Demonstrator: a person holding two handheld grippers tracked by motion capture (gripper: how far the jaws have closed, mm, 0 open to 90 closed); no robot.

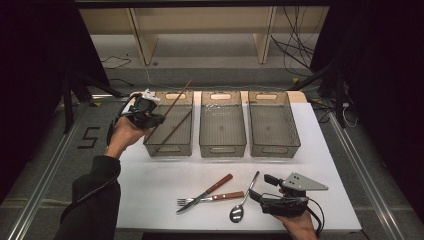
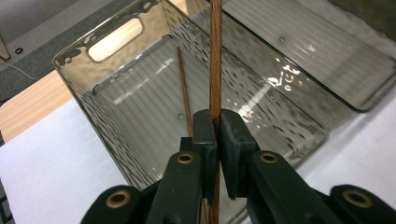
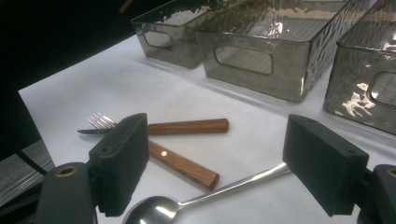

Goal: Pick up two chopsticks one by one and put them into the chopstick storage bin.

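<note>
My left gripper (image 1: 150, 119) (image 2: 218, 135) is shut on a brown chopstick (image 1: 176, 97) (image 2: 215, 56), which it holds at a slant over the left clear bin (image 1: 151, 145) (image 2: 74, 60). A second chopstick (image 1: 173, 131) (image 2: 184, 88) lies inside that bin. At the table's front lie a wood-handled knife (image 1: 215, 186) (image 3: 187, 126), a wood-handled fork (image 1: 220, 196) (image 3: 187, 169) crossing it, and a steel spoon (image 1: 243, 200) (image 3: 210, 191). My right gripper (image 1: 261, 187) (image 3: 219, 163) is open low over the table, with the spoon's handle running between its jaws.
Two more clear bins, the middle one (image 1: 222, 147) (image 3: 261, 86) and the right one (image 1: 275, 150) (image 3: 355, 112), stand beside the left bin along the back of the white table top (image 1: 165, 175). A wooden shelf frame (image 1: 145, 40) stands on the floor beyond.
</note>
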